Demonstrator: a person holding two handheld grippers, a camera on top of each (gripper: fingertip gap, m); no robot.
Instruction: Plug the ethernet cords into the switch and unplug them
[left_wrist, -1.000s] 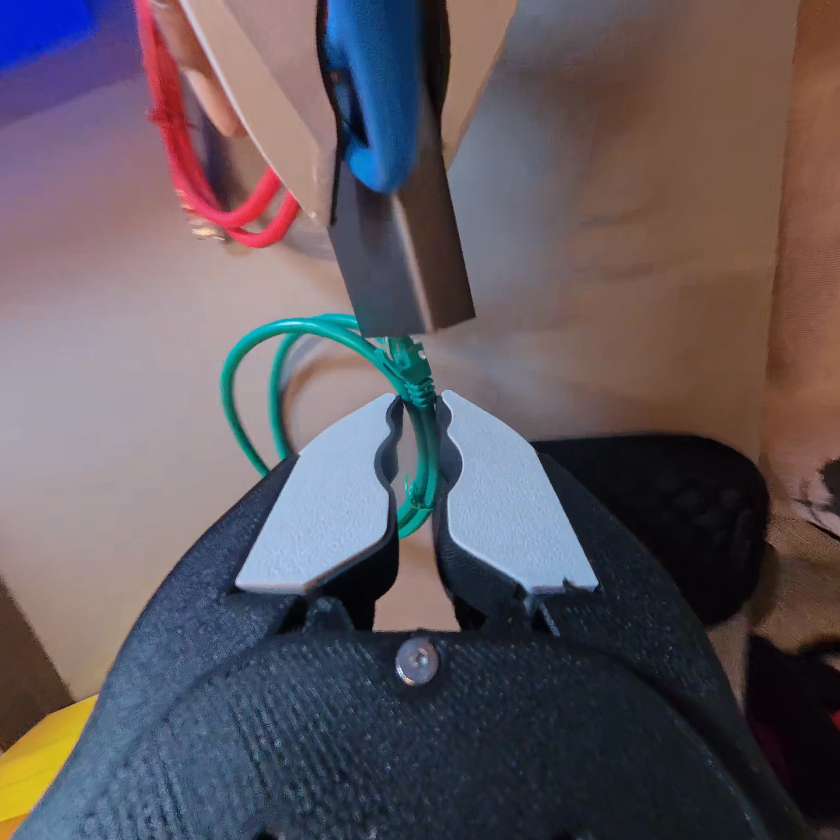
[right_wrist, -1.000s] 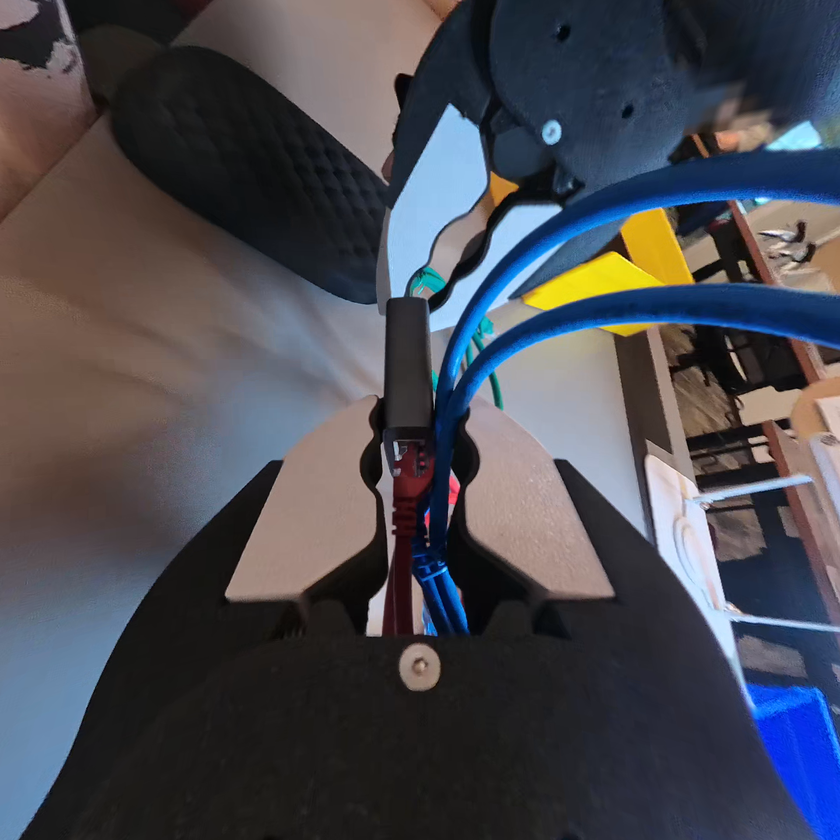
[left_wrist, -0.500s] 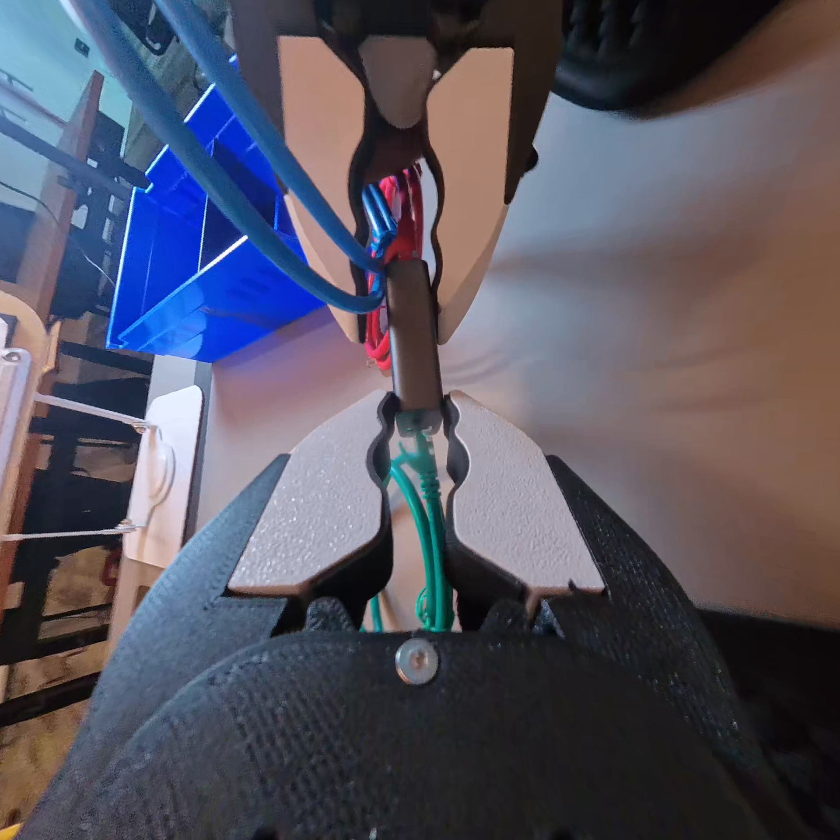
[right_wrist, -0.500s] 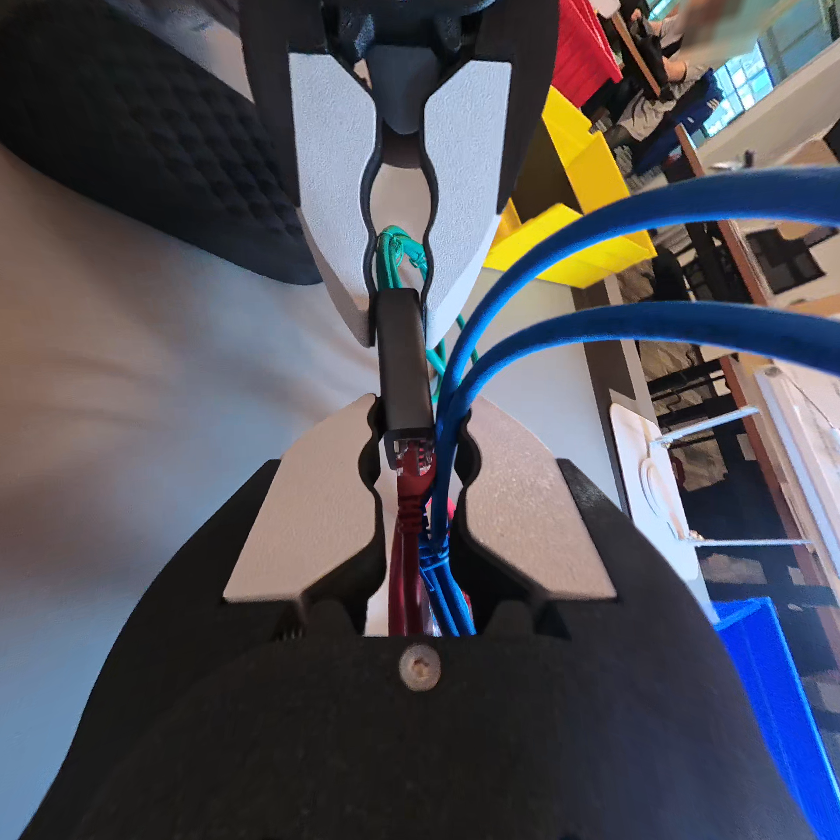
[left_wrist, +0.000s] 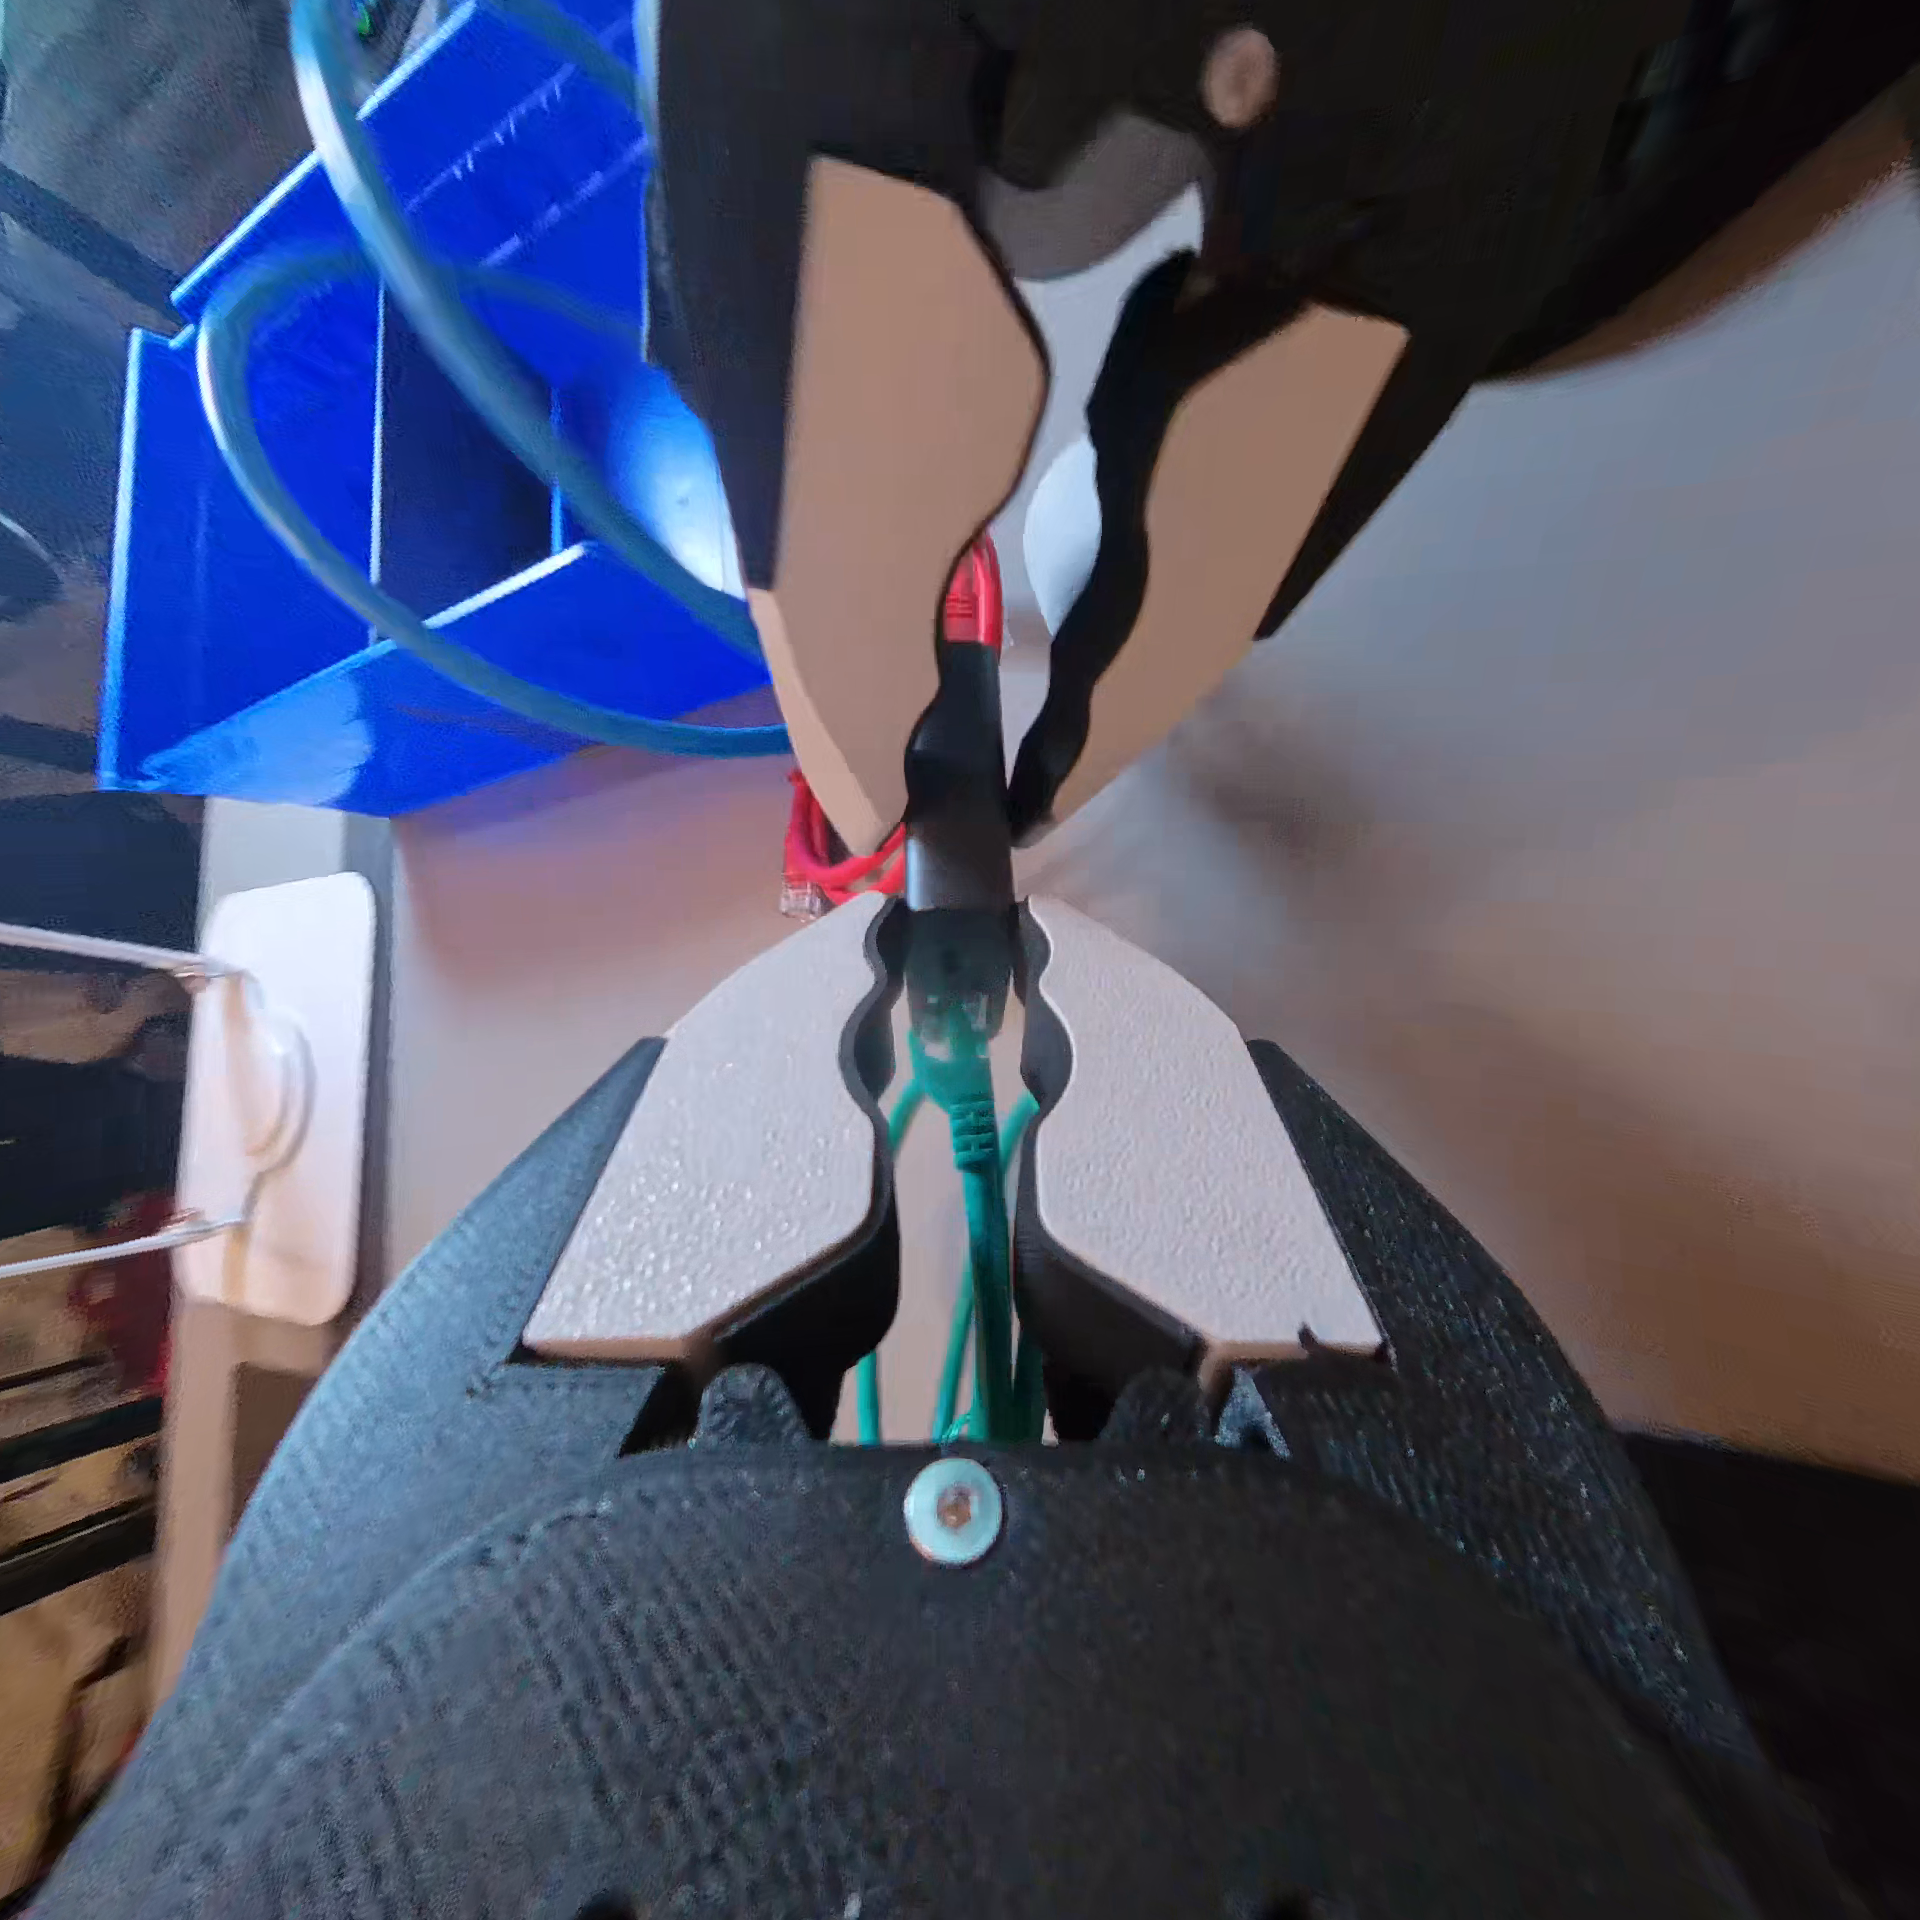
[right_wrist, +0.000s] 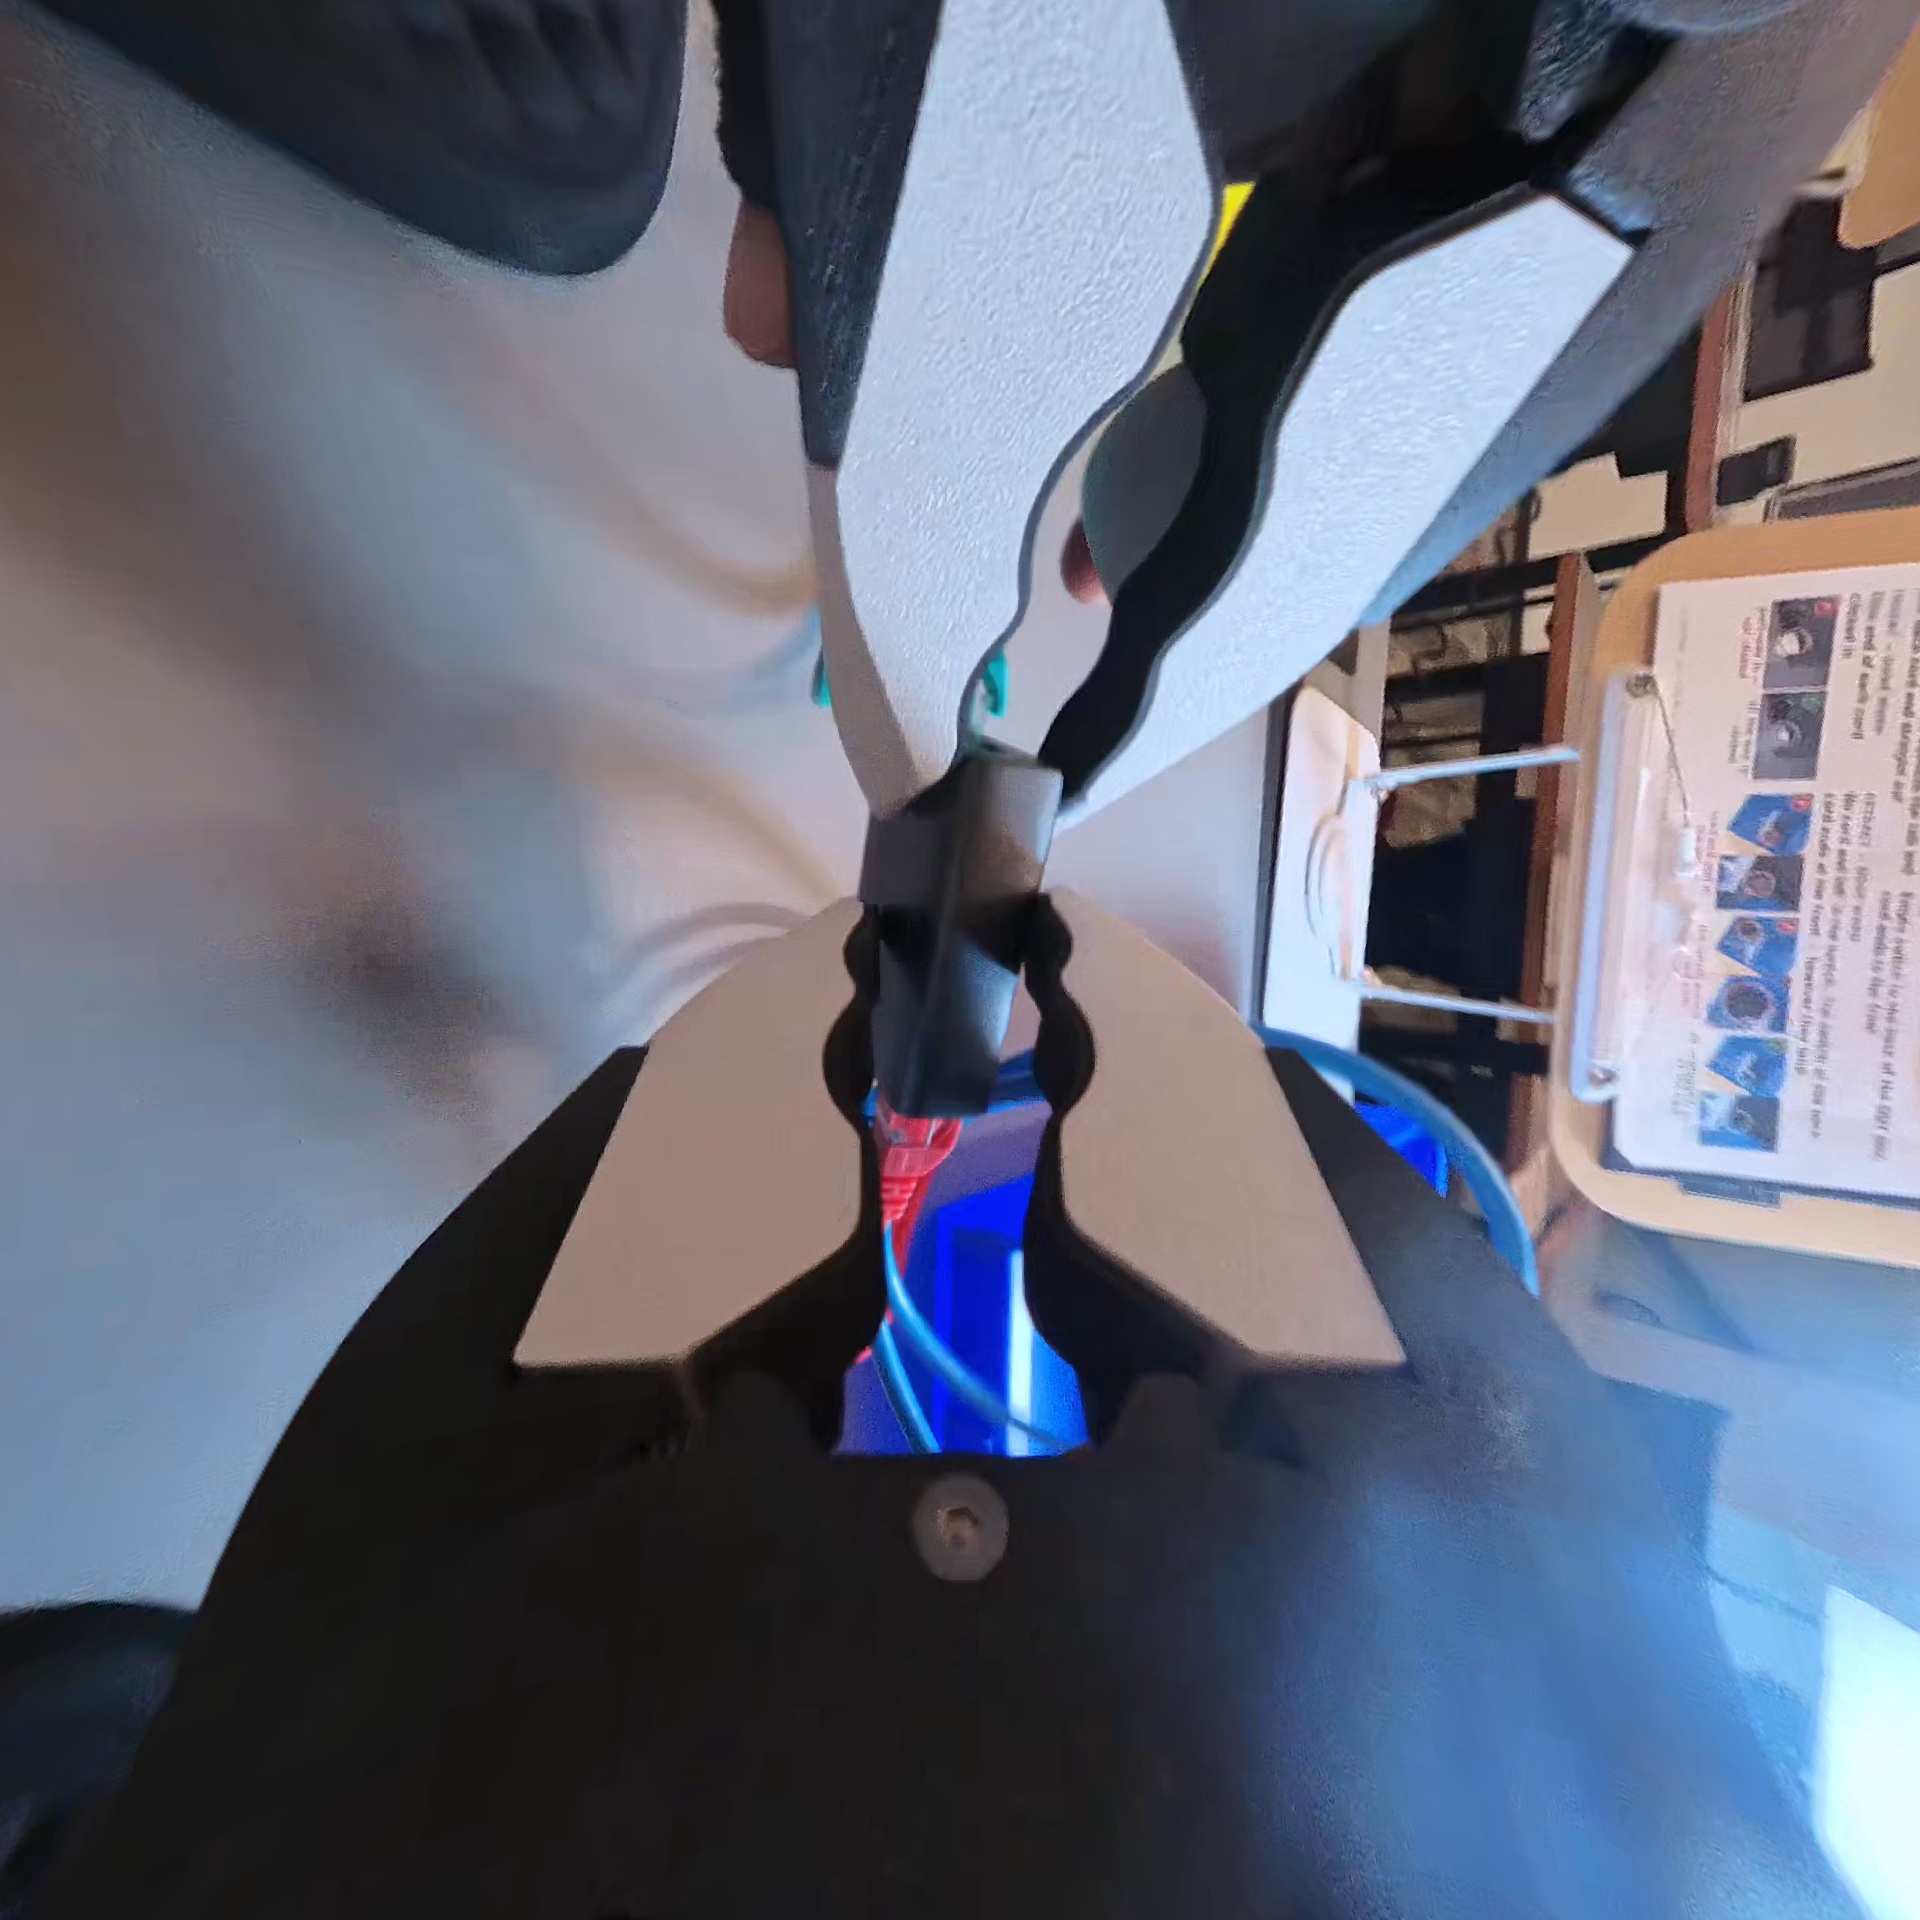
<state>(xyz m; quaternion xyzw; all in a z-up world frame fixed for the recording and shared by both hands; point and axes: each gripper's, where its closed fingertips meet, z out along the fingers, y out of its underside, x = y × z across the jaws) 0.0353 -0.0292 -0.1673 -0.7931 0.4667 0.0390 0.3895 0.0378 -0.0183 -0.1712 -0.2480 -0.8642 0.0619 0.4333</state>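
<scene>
A small black switch (left_wrist: 956, 831) hangs in the air between my two grippers, which face each other. My left gripper (left_wrist: 956, 920) is shut on its near end, where the green cord's plug (left_wrist: 961, 1039) sits in a port; the green cord (left_wrist: 982, 1247) runs back between the fingers. My right gripper (right_wrist: 940, 935) is shut on the other end of the switch (right_wrist: 935, 997), with the red cord's plug (right_wrist: 909, 1143) in the port behind it. A blue cord (left_wrist: 416, 520) loops off to the side; its end is hidden.
A blue bin (left_wrist: 312, 644) stands beyond the grippers at the table's edge. A loose red cord end (left_wrist: 805, 894) lies on the pale table (left_wrist: 1558, 831). A white stand with a printed sheet (right_wrist: 1766, 883) is off to the right. A black padded object (right_wrist: 416, 104) lies at the far side. Only a small space, under 4 cm, lies between the two pairs of fingers.
Both grippers have tilted and turned while keeping hold of the switch. The blue cord that lay between the right fingers now hangs behind them.
</scene>
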